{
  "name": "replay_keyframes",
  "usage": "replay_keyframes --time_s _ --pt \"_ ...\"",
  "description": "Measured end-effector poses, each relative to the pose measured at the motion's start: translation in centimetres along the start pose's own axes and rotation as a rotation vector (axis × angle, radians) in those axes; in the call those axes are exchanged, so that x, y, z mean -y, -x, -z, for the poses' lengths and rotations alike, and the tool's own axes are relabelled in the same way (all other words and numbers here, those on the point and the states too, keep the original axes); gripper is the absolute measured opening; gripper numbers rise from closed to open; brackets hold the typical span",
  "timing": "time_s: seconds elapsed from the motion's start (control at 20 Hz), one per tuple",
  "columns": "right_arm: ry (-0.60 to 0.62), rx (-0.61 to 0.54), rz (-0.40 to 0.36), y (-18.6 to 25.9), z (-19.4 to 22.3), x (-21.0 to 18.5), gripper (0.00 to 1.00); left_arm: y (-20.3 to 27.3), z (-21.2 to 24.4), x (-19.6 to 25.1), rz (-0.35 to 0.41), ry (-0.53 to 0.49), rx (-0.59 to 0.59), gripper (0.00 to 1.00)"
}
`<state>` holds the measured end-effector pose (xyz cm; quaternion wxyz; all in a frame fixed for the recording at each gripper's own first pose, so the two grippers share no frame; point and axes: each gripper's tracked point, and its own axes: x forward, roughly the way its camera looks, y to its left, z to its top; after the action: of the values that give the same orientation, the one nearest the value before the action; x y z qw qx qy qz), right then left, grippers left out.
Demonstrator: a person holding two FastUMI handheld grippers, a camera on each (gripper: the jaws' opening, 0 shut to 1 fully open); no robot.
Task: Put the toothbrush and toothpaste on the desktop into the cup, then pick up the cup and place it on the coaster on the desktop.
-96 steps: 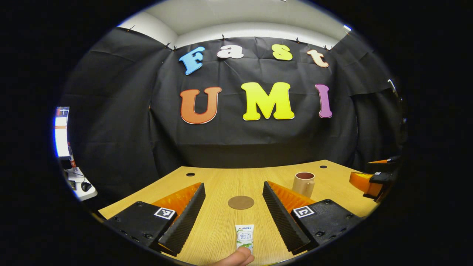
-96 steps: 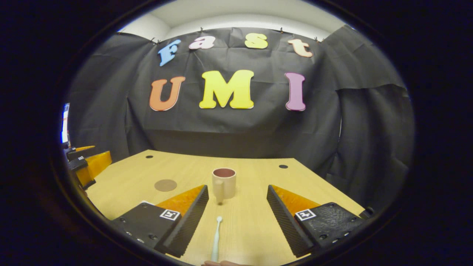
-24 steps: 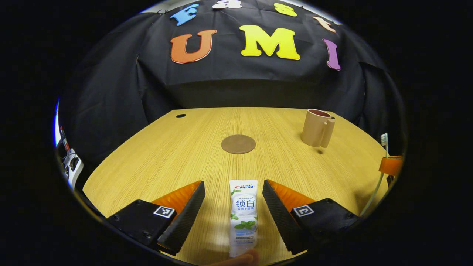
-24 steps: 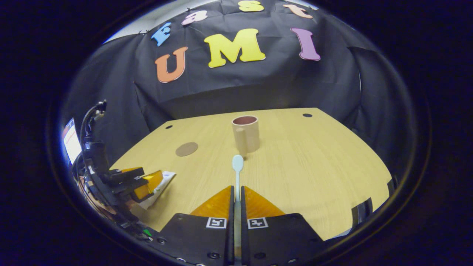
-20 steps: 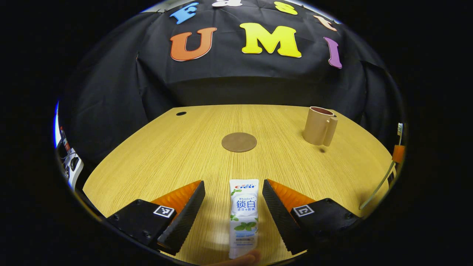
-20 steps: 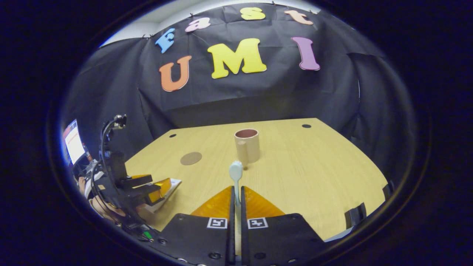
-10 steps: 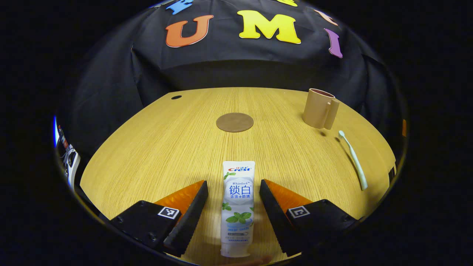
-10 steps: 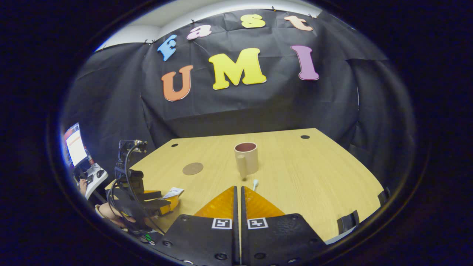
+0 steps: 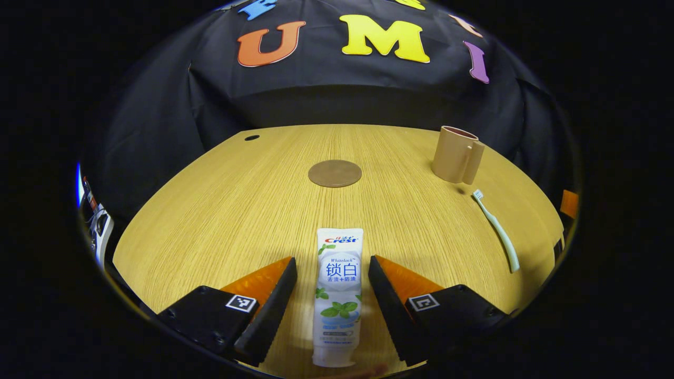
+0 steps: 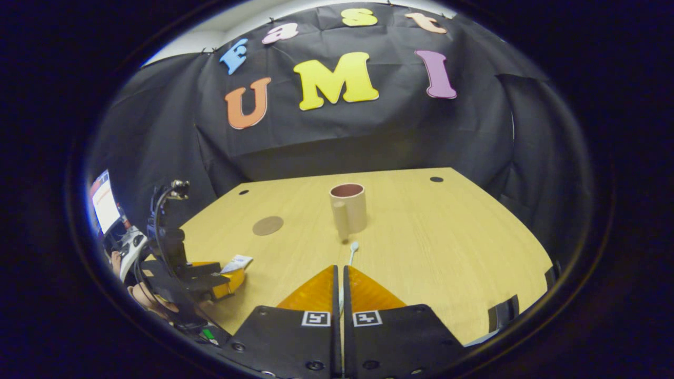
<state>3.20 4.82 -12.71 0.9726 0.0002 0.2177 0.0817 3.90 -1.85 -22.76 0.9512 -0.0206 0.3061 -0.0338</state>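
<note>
Wooden desktop (image 9: 221,210), backed by black cloth, carries every item. From my left gripper (image 9: 331,284), the toothpaste (image 9: 338,295) lies flat between the spread fingers, with a gap on each side and neither finger touching it. Beyond it I see the coaster (image 9: 335,173) mid-desk and the cup (image 9: 456,161) upright to the far right, with the toothbrush (image 9: 495,229) lying on the desk just before the cup. My right gripper (image 10: 339,287) has its fingers nearly together; the toothbrush (image 10: 352,251) runs forward from them, but I cannot tell whether they pinch it. Bare wood surrounds the cup (image 10: 347,208).
</note>
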Motion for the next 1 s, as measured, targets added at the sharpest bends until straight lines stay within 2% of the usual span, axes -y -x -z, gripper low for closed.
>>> replay_keyframes --time_s 0.15,0.3,0.5,0.8,1.0 --pt "0.054 -0.041 0.041 -2.1 0.9 0.3 0.64 0.2 -0.1 0.2 0.009 -0.005 0.000 0.89" --pt "0.108 -0.085 0.070 -4.5 1.6 0.2 0.67 0.2 -0.1 0.2 0.023 -0.033 0.007 0.89" --pt "0.091 -0.149 0.069 -7.9 2.7 0.2 0.66 0.1 0.0 0.0 0.019 -0.056 0.016 0.89" --pt "0.067 -0.226 0.088 -11.6 4.3 0.9 0.55 0.0 0.1 0.0 0.019 -0.061 0.014 0.89" --pt "0.064 -0.240 0.087 -12.0 4.5 0.9 0.47 0.0 0.2 0.0 0.016 -0.062 0.010 0.89"
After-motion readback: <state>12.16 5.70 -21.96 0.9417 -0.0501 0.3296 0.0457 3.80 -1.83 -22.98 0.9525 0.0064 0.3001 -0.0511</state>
